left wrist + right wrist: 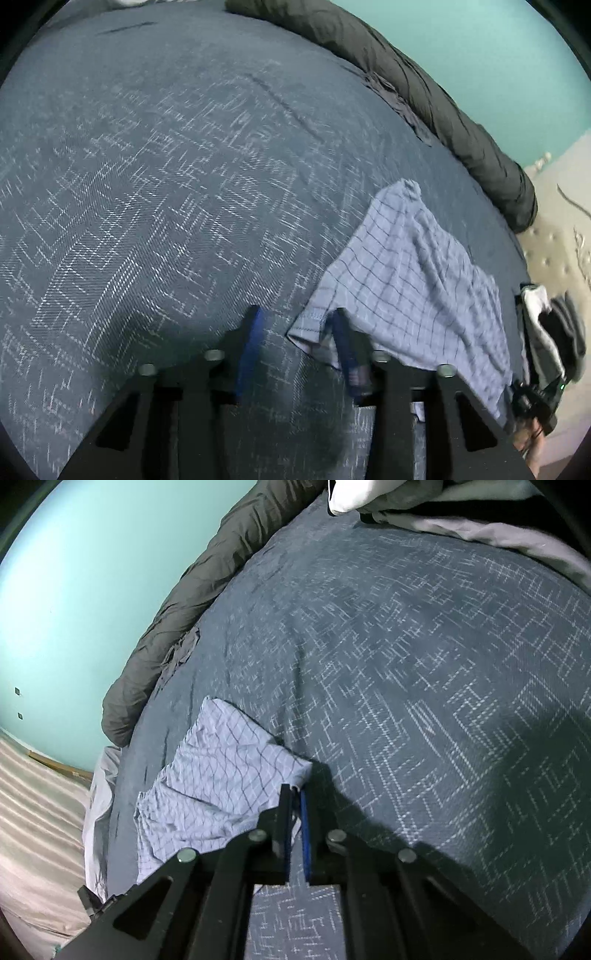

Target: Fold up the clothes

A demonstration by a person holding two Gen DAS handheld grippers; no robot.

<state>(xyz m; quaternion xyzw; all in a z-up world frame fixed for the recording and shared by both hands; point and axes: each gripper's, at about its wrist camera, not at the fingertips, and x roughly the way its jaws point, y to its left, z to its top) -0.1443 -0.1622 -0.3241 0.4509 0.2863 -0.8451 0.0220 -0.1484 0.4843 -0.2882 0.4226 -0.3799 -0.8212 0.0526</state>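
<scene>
Right tongs (295, 794) pinch the cloth's (221, 775) corner; left tongs (295, 321) look spread, empty.
Get the left one biting the near hem, blurred here, before lifting together.

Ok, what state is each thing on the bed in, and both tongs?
cloth: rumpled, lying on the bedspread.
bedspread: spread flat.
blanket: bunched up along the wall side.
left tongs: open, nothing between them, beside the cloth's hem.
right tongs: shut on a corner of the cloth.
</scene>
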